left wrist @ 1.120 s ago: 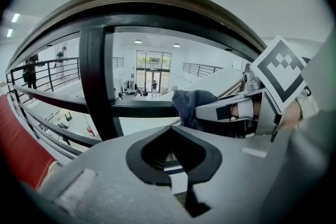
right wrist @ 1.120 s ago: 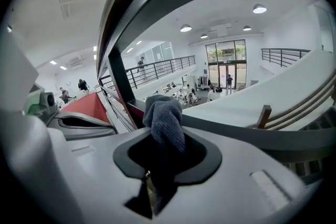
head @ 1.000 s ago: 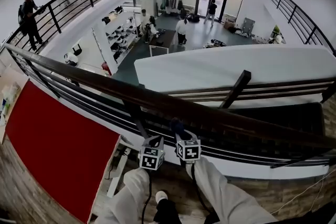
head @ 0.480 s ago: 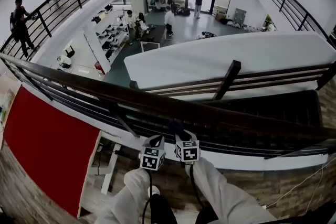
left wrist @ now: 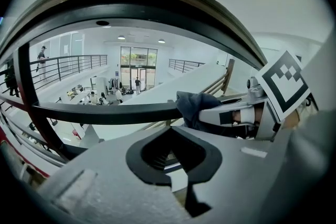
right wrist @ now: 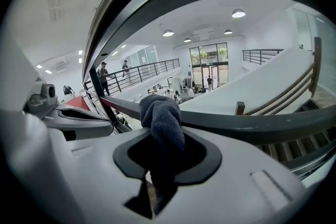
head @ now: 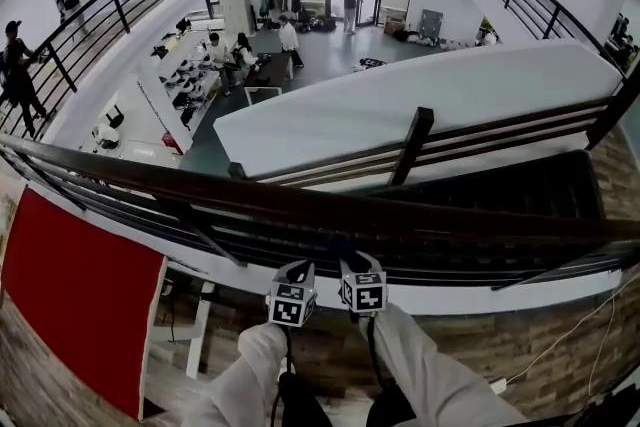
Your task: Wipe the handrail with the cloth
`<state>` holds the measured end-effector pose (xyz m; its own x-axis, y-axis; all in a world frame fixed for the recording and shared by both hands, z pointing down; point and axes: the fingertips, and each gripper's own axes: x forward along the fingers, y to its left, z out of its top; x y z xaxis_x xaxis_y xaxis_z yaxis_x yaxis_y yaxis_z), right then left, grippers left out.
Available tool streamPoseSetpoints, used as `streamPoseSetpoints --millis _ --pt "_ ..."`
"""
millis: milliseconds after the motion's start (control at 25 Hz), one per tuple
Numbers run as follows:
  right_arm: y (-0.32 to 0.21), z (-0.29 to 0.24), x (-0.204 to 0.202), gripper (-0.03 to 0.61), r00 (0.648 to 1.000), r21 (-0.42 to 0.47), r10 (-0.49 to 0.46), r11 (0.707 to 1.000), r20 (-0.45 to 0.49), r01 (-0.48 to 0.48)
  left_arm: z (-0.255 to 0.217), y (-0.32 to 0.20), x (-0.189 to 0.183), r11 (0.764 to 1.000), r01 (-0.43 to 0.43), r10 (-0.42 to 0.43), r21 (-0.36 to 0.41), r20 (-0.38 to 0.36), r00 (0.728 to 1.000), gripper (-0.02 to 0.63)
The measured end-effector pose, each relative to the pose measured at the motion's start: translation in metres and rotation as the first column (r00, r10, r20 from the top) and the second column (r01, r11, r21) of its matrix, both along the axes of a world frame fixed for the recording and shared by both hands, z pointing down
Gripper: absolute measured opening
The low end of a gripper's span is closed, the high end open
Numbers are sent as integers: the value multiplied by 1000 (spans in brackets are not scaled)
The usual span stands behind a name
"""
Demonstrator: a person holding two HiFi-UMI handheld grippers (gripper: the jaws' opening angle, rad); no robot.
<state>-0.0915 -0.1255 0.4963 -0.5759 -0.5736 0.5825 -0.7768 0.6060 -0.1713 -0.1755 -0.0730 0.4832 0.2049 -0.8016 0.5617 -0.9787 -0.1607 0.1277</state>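
The dark handrail runs across the head view above a lower floor. My right gripper is shut on a dark blue cloth, which sits at the rail's near side. In the right gripper view the cloth bulges out of the shut jaws of the right gripper, up against the rail. My left gripper hangs just to the left, below the rail. In the left gripper view the left gripper is shut on nothing, with the rail ahead of it and the cloth to its right.
Slanted posts and lower bars hold up the rail. A red panel lies at the lower left. A stair rail with a post rises at the right. People stand on the far walkway and on the floor below.
Both grippers and the cloth have moved to the right along the handrail: the slanted post and the red panel have slid left in the head view. Neither gripper's grip has changed.
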Motion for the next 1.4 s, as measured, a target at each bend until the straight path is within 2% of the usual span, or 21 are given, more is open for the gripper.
streamPoseSetpoints --millis 280,760,1240,1400 --pt "-9 -1 62 87 996 1 91 996 2 -91 4 -11 45 998 -56 56 -18 2 998 3" --pt "-30 -2 174 87 979 22 202 979 -9 -202 10 -40 161 981 -195 195 -14 -17 981 3" --pt "-47 0 245 87 983 53 184 982 -8 -183 17 -60 248 973 -231 230 -11 -14 973 3" --pt "-49 -2 269 87 983 55 184 982 0 -183 16 -61 272 977 -211 210 -12 -51 976 3"
